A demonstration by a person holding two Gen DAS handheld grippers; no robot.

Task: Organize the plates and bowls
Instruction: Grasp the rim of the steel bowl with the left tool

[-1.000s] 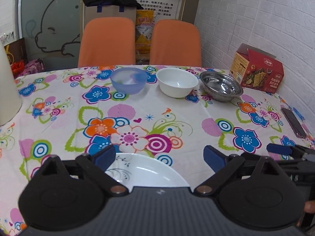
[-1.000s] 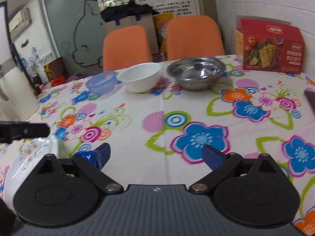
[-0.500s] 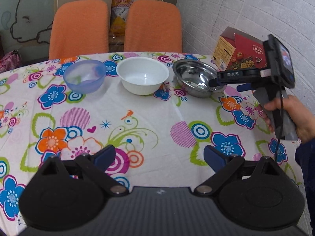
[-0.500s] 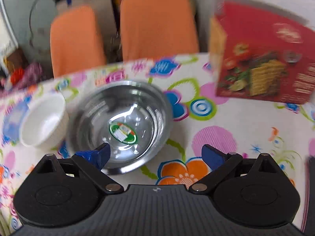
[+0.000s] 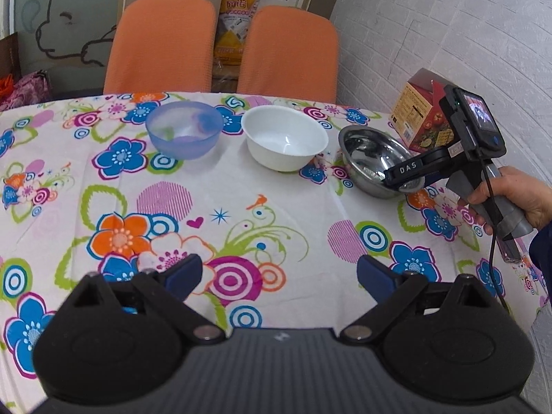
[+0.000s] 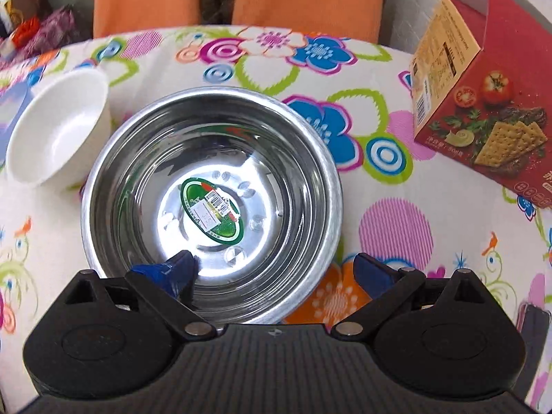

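Right gripper (image 6: 272,267), jaws wide, straddles the steel bowl's (image 6: 210,203) 5 o'clock rim; left gripper (image 5: 277,276) hangs wide above the tabletop (image 5: 241,189).

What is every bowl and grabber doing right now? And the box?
Blue bowl: upright, empty, on the tablecloth.
White bowl: upright, empty, between the other two bowls.
Steel bowl: upright, empty, sticker stuck inside.
Right gripper: jaws open, one either side of the steel bowl's near rim.
Left gripper: jaws open, holding nothing.
Cracker box: standing, top flap open.
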